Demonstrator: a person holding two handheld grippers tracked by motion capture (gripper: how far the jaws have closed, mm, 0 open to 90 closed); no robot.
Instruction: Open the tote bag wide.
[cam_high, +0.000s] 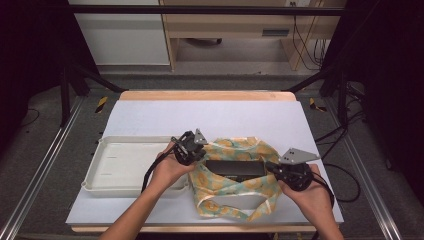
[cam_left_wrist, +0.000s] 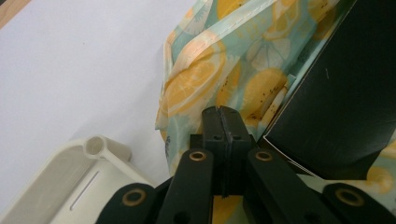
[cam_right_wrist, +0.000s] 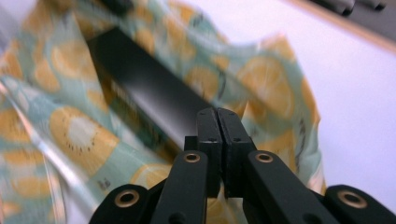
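Note:
A cloth bag (cam_high: 235, 195) printed with orange and lemon slices lies in the middle of the table, and a long black box (cam_high: 235, 167) rests inside its mouth. My left gripper (cam_high: 202, 154) is at the bag's left rim. In the left gripper view the gripper (cam_left_wrist: 223, 113) has its jaws shut, pinching the bag's cloth (cam_left_wrist: 201, 88) beside the box's corner (cam_left_wrist: 336, 107). My right gripper (cam_high: 271, 167) is at the bag's right rim. In the blurred right gripper view the gripper (cam_right_wrist: 217, 114) is shut on the cloth (cam_right_wrist: 271, 84), with the box (cam_right_wrist: 149, 84) beyond.
A shallow cream tray (cam_high: 102, 150) stands just left of the bag, its corner (cam_left_wrist: 93, 149) close to my left gripper. A pale mat (cam_high: 210, 115) covers the table, with the wooden edge (cam_high: 205, 95) at the back.

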